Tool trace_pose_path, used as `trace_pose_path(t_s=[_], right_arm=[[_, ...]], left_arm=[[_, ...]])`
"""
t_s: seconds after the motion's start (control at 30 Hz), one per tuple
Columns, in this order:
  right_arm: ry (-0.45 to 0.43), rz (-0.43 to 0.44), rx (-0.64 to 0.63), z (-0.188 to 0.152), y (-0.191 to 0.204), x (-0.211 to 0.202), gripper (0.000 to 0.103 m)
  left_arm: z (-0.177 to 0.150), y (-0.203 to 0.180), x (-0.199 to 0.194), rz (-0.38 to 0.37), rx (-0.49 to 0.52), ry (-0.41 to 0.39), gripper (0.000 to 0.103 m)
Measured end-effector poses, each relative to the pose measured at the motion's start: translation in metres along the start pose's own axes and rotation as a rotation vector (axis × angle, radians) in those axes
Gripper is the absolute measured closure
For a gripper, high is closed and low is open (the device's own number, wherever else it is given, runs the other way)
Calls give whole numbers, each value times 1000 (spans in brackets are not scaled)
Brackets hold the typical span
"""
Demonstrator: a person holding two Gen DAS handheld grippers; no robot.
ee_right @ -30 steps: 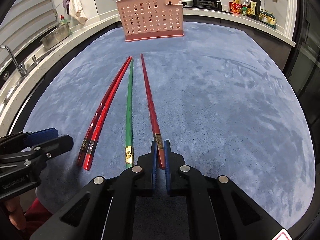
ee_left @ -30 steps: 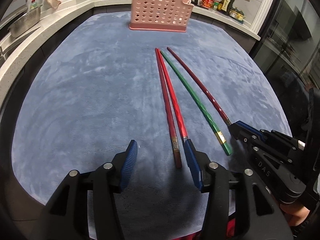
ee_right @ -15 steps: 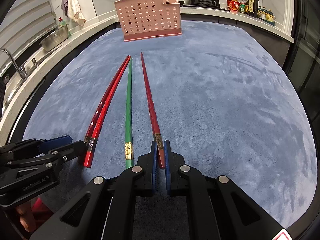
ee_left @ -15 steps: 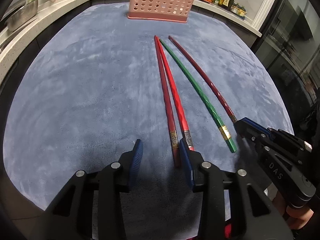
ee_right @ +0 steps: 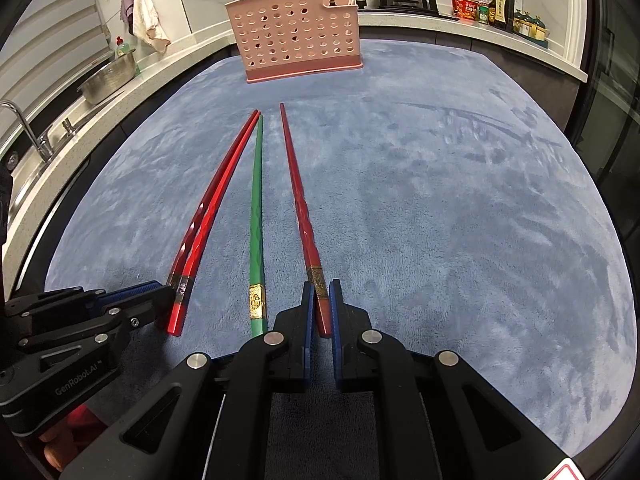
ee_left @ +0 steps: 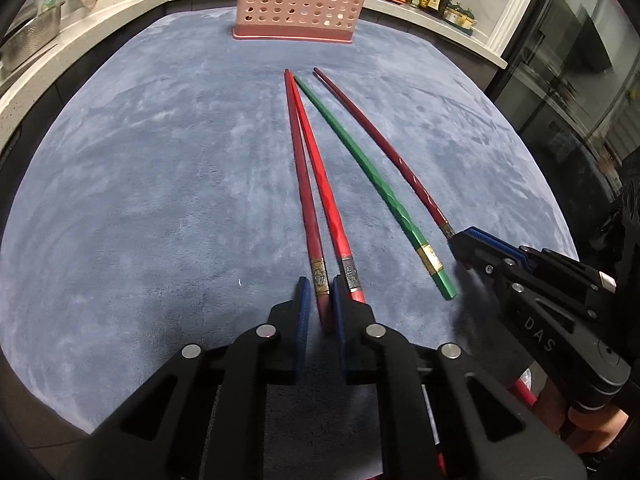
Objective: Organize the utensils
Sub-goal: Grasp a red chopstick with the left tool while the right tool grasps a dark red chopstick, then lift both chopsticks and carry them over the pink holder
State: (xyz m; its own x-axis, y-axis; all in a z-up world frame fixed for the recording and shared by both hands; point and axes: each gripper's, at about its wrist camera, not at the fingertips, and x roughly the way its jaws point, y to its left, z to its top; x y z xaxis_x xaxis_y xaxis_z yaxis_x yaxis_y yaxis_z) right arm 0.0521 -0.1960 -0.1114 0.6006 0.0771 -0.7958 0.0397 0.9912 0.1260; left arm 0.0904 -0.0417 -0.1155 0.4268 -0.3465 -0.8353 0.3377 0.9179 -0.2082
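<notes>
i am closing the left tool (ee_left: 319,300) on the thick end of the dark red chopstick (ee_left: 306,184); its blue pads sit on either side of that end and look to be touching it, with the bright red chopstick (ee_left: 326,192) lying just beside the outer pad. the right tool (ee_right: 321,304) is gripping the butt of the maroon chopstick (ee_right: 298,196), pads pressed on it, and it is showing at the right edge of the left view. the green chopstick (ee_right: 256,216) is lying free between the two held ones, untouched. all four are resting flat on the blue mat (ee_right: 460,200) that covers the surface, tips pointing toward the pink perforated holder (ee_right: 298,36) standing at the far end, well apart from them.

i am judging the risks from here. the left pads are so close to the bright red stick that a lift could drag or pinch it too, and it could drop on the way. both grips are at the very end of long, thin sticks, so the far tips could swing or sag and miss the holder's opening. the plush mat could also snag a tip if i am raising too flat.
</notes>
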Motion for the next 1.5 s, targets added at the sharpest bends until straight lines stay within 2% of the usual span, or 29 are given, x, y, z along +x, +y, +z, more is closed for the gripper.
trace_pose_path(t_s=[0.33, 0.4, 0.63, 0.67, 0.7, 0.73, 0.93, 1.0, 1.33, 1.5], right_arm=[[4, 15, 19, 1, -1, -3, 96], [-1, 24, 27, 2, -1, -6, 102], [-1, 33, 26, 4, -2, -11, 102], [6, 35, 26, 4, -2, -10, 101], [6, 27, 26, 3, -2, -9, 95], [6, 24, 24, 3, -2, -9, 93], [22, 22, 7, 3, 1, -3, 93], [25, 18, 2, 3, 1, 0, 90], [20, -7, -46, 0, 9, 6, 93], [-26, -3, -29, 9, 5, -14, 94]], left_arm=[[1, 6, -6, -13, -29, -8, 96], [2, 8, -12, -7, -34, -25, 96], [6, 7, -23, 0, -19, -62, 96], [6, 6, -22, -1, -19, -57, 96], [5, 6, -21, 2, -18, -53, 96], [5, 7, -20, 2, -17, -50, 96], [3, 8, -16, 5, -28, -36, 96], [3, 9, -16, 4, -29, -34, 96], [1, 11, -12, 2, -42, -17, 96], [8, 12, -33, -5, -50, -73, 96]])
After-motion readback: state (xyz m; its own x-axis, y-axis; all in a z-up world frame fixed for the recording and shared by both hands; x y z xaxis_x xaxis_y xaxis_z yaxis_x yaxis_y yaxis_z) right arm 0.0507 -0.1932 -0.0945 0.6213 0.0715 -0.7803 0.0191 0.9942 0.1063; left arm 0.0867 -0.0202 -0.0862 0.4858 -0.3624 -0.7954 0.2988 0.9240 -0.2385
